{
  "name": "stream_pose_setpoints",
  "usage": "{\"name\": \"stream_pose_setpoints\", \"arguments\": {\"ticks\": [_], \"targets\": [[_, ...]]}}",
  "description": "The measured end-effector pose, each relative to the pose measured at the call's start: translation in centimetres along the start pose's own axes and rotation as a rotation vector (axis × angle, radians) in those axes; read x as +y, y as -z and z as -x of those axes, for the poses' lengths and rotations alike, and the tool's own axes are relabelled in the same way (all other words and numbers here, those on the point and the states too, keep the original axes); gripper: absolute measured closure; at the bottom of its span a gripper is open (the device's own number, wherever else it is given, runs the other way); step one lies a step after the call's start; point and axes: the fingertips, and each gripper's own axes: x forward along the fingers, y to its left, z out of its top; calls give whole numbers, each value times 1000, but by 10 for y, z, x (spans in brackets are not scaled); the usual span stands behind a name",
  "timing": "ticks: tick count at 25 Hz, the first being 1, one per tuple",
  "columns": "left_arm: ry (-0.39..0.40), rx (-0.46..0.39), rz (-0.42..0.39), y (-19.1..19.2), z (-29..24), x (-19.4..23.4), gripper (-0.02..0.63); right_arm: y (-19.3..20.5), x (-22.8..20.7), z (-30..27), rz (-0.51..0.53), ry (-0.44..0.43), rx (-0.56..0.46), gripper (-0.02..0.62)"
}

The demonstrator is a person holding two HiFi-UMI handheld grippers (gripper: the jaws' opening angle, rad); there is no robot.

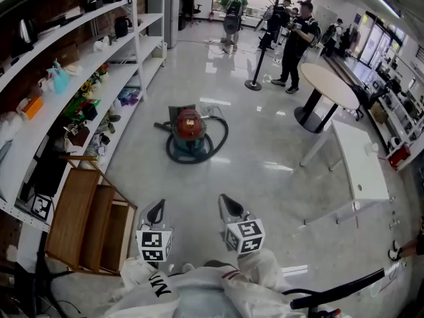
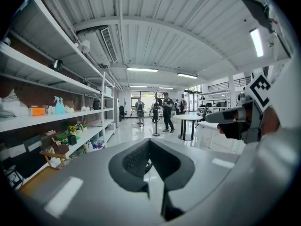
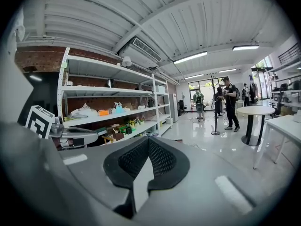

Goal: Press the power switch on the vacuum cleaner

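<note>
The vacuum cleaner (image 1: 189,128) is a small red drum on a teal base with a dark hose curled round it. It stands on the glossy floor in the middle of the head view, well ahead of both grippers. My left gripper (image 1: 156,209) and right gripper (image 1: 229,204) are held side by side low in that view, both pointing toward the vacuum, far from it, and shut on nothing. In the left gripper view the jaws of the left gripper (image 2: 150,141) meet at the tip. The right gripper (image 3: 148,140) shows the same in its own view. Neither gripper view shows the vacuum clearly.
White shelving (image 1: 99,65) with bottles and small goods runs along the left wall. A wooden folding frame (image 1: 89,220) leans near my left side. A round table (image 1: 329,85) and a white desk (image 1: 361,167) stand to the right. A stanchion (image 1: 255,78) and several people (image 1: 298,35) are beyond the vacuum.
</note>
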Motion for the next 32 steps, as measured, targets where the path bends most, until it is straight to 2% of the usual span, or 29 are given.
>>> {"name": "stream_pose_setpoints", "arguments": {"ticks": [6, 14, 25, 32], "targets": [[3, -1, 12, 6, 6, 12, 606, 1, 18, -6, 11, -8, 10, 595], [10, -14, 6, 1, 2, 19, 606, -3, 20, -16, 19, 0, 1, 595], [11, -14, -14, -4, -23, 28, 606, -8, 9, -41, 1, 2, -12, 595], [13, 16, -20, -1, -47, 34, 606, -6, -7, -64, -25, 8, -5, 595]]}}
